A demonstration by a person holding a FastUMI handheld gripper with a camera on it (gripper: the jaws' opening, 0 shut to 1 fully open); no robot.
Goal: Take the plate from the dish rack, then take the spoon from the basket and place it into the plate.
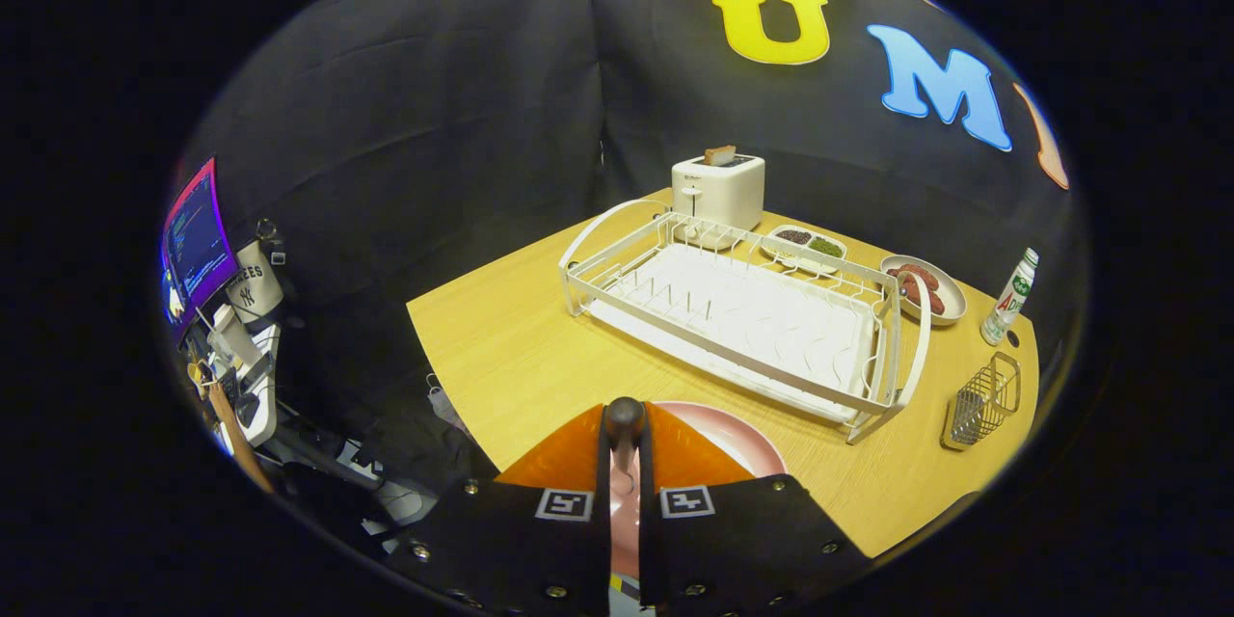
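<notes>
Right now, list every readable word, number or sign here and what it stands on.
"EES", end of a cut-off word: white mug beside the monitor.
Green-and-white bottle label: too small to read.
White toaster front: blurred.
Gripper, jaws shut on a dark round-tipped utensil: square coded markers, no words.

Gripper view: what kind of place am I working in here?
Likely a staged kitchen counter in a cloth-walled booth: a white dish rack and toaster on a wooden table. The gripper is shut on the spoon above the pink plate.
</notes>
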